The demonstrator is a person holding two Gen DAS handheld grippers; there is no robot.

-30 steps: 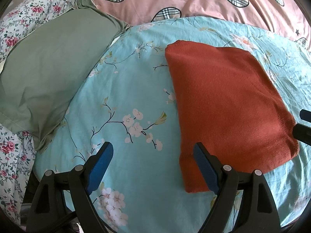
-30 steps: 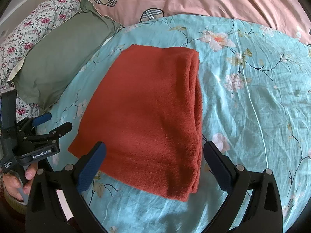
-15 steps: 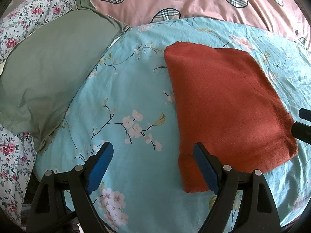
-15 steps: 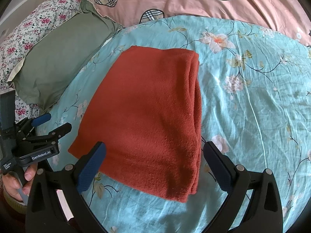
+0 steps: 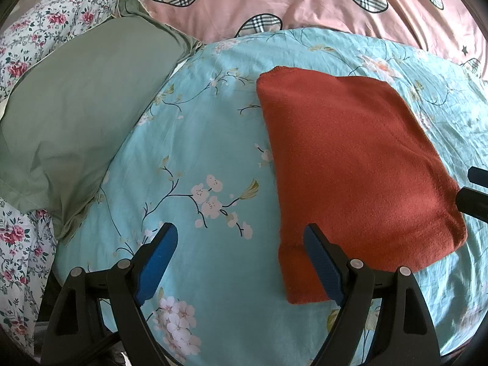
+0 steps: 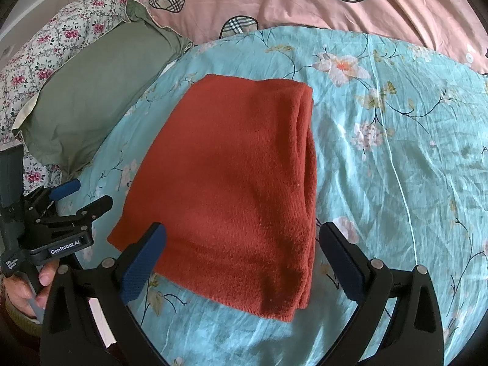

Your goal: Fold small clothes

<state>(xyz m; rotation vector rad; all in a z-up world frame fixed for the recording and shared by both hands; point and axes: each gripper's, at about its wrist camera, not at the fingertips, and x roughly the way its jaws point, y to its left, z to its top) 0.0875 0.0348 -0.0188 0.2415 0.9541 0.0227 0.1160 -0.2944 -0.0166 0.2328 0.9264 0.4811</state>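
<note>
My left gripper hangs with its fingers spread wide and nothing between them; its right fingertip sits over the near left corner of the folded rust-red garment. My right gripper is likewise released, its two fingers straddling the garment's near short edge without pinching it. The garment lies flat on the turquoise floral sheet, folded into a long rectangle whose long axis runs away from the right fingers, the thick stacked fold along the right-hand side. A green pillow lies well beyond the left finger, apart from the garment.
</note>
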